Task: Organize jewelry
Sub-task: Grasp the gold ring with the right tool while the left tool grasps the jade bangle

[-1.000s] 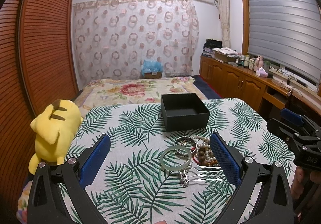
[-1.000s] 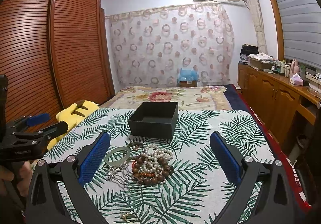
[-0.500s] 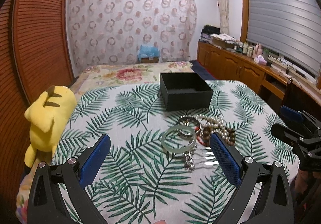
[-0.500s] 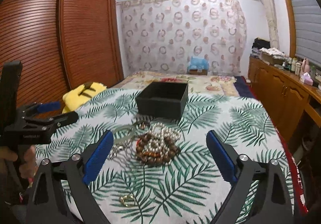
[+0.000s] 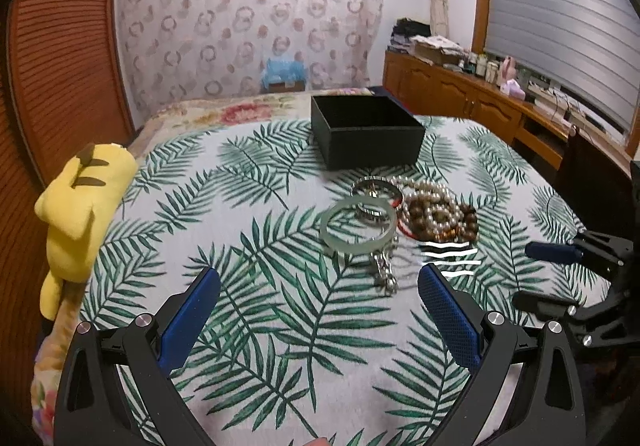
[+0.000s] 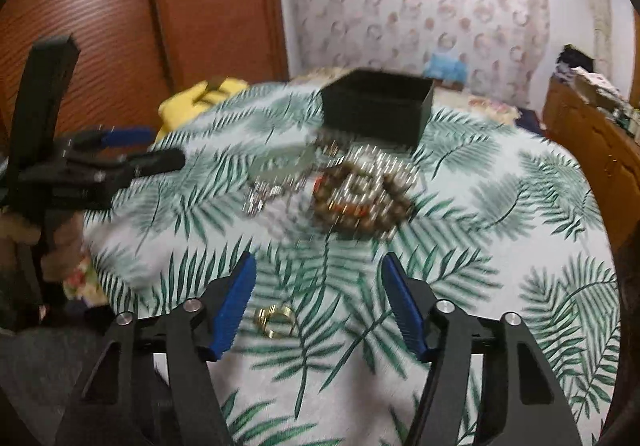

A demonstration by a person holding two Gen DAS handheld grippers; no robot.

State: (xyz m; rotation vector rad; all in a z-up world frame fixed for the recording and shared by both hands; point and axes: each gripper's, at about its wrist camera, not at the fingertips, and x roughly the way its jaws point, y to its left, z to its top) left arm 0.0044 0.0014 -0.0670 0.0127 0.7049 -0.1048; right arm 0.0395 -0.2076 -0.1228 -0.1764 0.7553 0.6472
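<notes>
A heap of jewelry lies on the leaf-print table cover [image 5: 280, 286]: a pale green bangle [image 5: 359, 223], a silver bangle [image 5: 374, 190], pearl and brown bead strings [image 5: 440, 211] and a metal chain [image 5: 385, 274]. Behind the heap stands an open black box [image 5: 366, 130], also seen in the blurred right wrist view [image 6: 378, 108]. A gold ring [image 6: 276, 320] lies just inside my right gripper's left finger. My left gripper [image 5: 318, 282] is open above the cover, short of the green bangle. My right gripper [image 6: 316, 266] is closing, its jaws still apart with nothing gripped, short of the beads [image 6: 360, 190].
A yellow plush toy [image 5: 82, 206] sits at the table's left edge. A bed with flowered bedding lies behind the box. Wooden cabinets [image 5: 460, 102] with clutter run along the right under a window blind. A brown slatted wardrobe [image 6: 100, 26] fills the left.
Both grippers have sunk toward the table and tipped downward, so the jewelry sits higher and nearer in view. The right gripper's fingers have drawn closer together. The left gripper's stay wide.
</notes>
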